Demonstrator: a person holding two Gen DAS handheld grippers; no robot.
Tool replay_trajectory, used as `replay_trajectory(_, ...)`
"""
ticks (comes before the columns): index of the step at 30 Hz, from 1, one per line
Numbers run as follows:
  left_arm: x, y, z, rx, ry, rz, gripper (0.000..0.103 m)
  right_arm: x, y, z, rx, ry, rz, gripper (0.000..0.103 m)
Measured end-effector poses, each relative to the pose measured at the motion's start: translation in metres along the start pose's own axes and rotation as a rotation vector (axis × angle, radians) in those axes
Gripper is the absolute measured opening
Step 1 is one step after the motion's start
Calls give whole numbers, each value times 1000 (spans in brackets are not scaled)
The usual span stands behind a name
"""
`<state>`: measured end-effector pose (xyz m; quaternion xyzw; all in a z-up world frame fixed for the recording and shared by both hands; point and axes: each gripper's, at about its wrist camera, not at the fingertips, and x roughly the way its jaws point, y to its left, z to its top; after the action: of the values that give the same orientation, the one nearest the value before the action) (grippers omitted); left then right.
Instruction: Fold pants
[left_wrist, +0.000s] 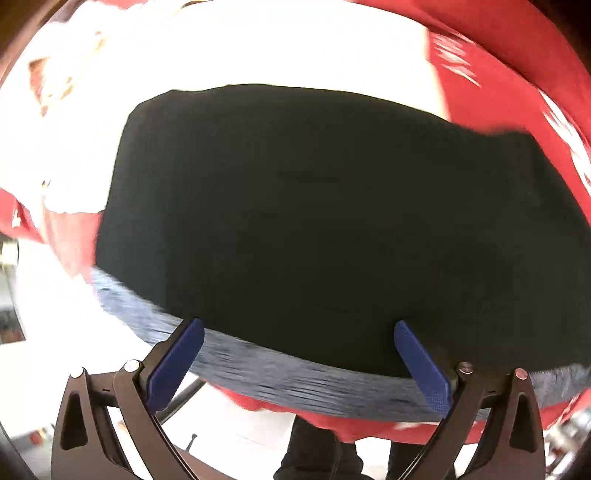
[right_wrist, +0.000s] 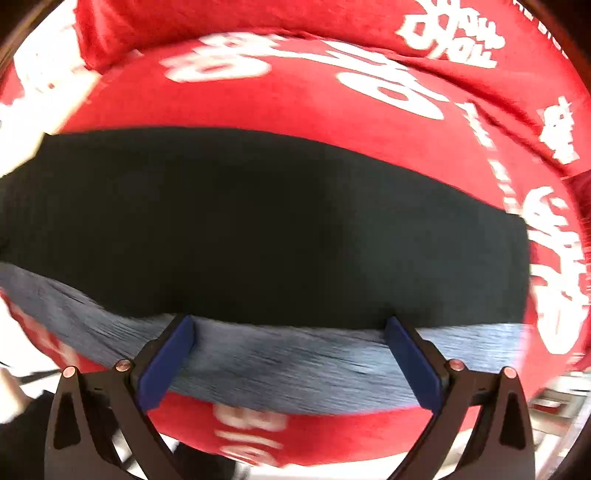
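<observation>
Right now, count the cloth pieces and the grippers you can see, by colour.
Black pants with grey waistband: 1
Red printed cloth: 1
Grippers with blue fingers: 2, left gripper, right gripper
Total: 4

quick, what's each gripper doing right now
Left gripper: open, holding nothing, at the pants' grey waistband.
Right gripper: open, holding nothing, same waistband.

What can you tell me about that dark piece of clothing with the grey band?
The pants are black, soft-looking fabric with a ribbed grey-blue waistband along the near edge. They lie flat as a wide folded rectangle on a red cloth with white lettering. Both grippers' blue jaws stand open just at the waistband; whether they touch it is unclear.
</observation>
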<state>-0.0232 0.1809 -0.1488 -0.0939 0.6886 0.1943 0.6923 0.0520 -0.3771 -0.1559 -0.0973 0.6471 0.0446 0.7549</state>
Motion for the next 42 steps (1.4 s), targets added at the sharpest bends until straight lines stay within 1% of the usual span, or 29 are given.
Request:
replay_trajectory(1, -1, 15, 4, -20, -12, 24, 103, -3, -5, 1, 16, 13, -26, 103)
replay_trajectory(2, -5, 10, 6, -29, -24, 27, 103, -9, -7, 3, 42, 11, -39, 103)
replay_trajectory(5, -6, 38, 20, -59, -59, 21, 103, -31, -1, 15, 122, -30, -2, 103)
replay_trajectory(6, -5, 42, 25, -72, -61, 10, 103, -37, 13, 23, 143, -52, 20, 103)
replay_trajectory(7, 9, 37, 43, -74, -58, 6, 103, -37, 26, 30, 150, -64, 37, 103)
replay_trajectory(8, 16, 41, 50, -69, -55, 5, 103, -40, 47, 37, 153, -81, 68, 103)
replay_trajectory(10, 26, 26, 71, -44, -51, 34, 103, -39, 96, 60, 128, -98, 130, 103)
replay_trajectory(11, 36, 30, 79, -40, -45, 55, 103, -37, 124, 71, 101, -96, 161, 103)
replay_trajectory(12, 39, 41, 84, -49, -40, 59, 103, -37, 162, 83, 64, -92, 185, 103)
replay_trajectory(14, 43, 63, 93, -96, -25, 16, 103, -38, 227, 106, -30, -110, 235, 103)
replay_trajectory(15, 43, 72, 95, -106, -20, -2, 103, -39, 267, 116, -109, -124, 239, 103)
replay_trajectory(16, 44, 78, 98, -107, -20, -5, 103, -38, 306, 123, -211, -131, 211, 103)
replay_trajectory(18, 41, 90, 102, -88, -15, -15, 103, -32, 356, 130, -343, -139, 147, 103)
replay_trajectory(19, 38, 88, 105, -71, -12, -17, 103, -26, 370, 132, -374, -134, 133, 103)
replay_trajectory(20, 40, 93, 115, -55, -12, -12, 103, -23, 378, 134, -384, -128, 128, 103)
replay_trajectory(21, 41, 93, 119, -34, -15, -5, 103, -20, 380, 135, -374, -123, 133, 103)
replay_trajectory(23, 42, 93, 126, -22, -20, -5, 103, -17, 367, 136, -325, -112, 170, 103)
replay_trajectory(25, 41, 84, 136, -23, -20, -19, 103, -12, 342, 133, -277, -107, 134, 103)
replay_trajectory(26, 42, 86, 139, -25, -21, -26, 103, -11, 328, 131, -244, -106, 151, 103)
replay_trajectory(30, 42, 94, 136, -21, -35, -32, 103, -6, 275, 125, -126, -85, 137, 103)
replay_trajectory(31, 39, 94, 131, -20, -33, -32, 103, -6, 272, 124, -121, -86, 130, 103)
replay_trajectory(33, 33, 95, 136, -18, -21, -34, 103, -6, 260, 121, -121, -89, 121, 103)
replay_trajectory(34, 42, 85, 123, -16, -14, -35, 103, -6, 253, 120, -114, -88, 119, 103)
replay_trajectory(36, 45, 86, 129, -1, -11, -35, 103, -2, 233, 122, -86, -85, 107, 103)
replay_trajectory(38, 48, 78, 120, 15, -14, -36, 103, 0, 207, 120, -55, -80, 97, 103)
replay_trajectory(40, 43, 82, 123, 18, -12, -41, 103, 4, 171, 114, -1, -71, 89, 103)
replay_trajectory(42, 31, 77, 122, 11, -3, -37, 103, 7, 135, 103, 60, -55, 68, 103)
